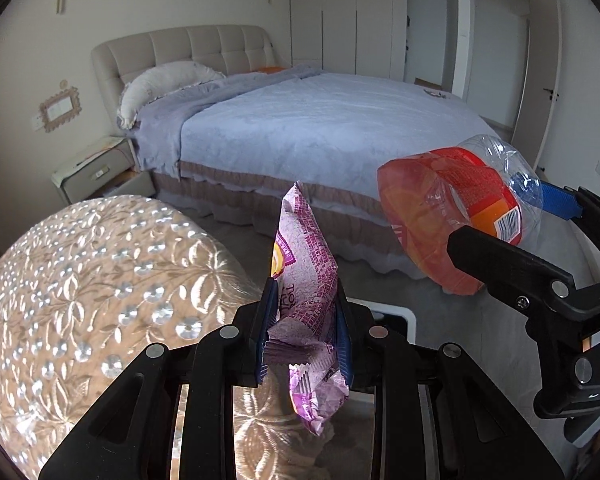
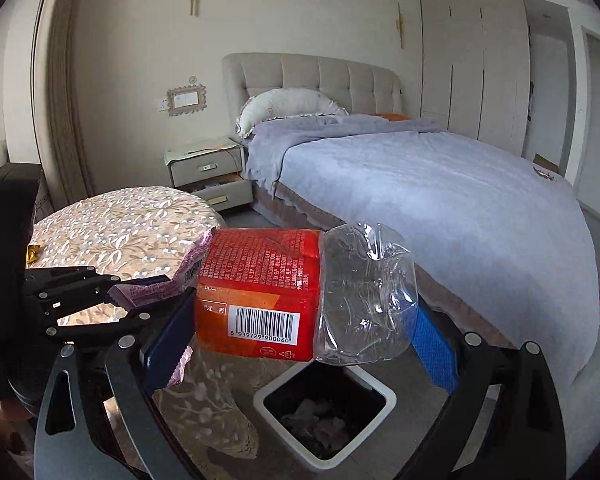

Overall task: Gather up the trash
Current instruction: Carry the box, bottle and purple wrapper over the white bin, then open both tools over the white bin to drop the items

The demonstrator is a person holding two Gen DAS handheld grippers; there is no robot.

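Carrying two finds at once now! At the lower centre of the left wrist view, the left hand-held gripper [image 1: 305, 334] is clamped nearly closed on a purple snack wrapper [image 1: 306, 264], which stands up between the blue pads with its crumpled tail hanging below them. Over at the right of that same view, the right hand-held gripper [image 1: 536, 224] has its jaws set wide around a crushed plastic bottle [image 1: 448, 216] with a red-orange label, pads pressing on either side.

From the right wrist view the bottle [image 2: 300, 296] lies sideways across the middle of the frame, and directly beneath it, at the bottom centre, sits a white-rimmed trash bin [image 2: 388, 396] with dark lining and some crumpled paper already inside. The round counter [image 2: 128, 224] with its patterned cloth fills the left middle, and one small yellow scrap [image 2: 32, 252] looks to be left at its left edge (too small to identify).

Where could this slip? The bottle is crushed and slick, held across its soft body, so it could squirm free before it is squarely over the opening and bounce off the rim. The wrapper is light and may cling to a pad or flutter past the bin when let go. With both grippers crowding one small opening, a bump between them is the other worry.
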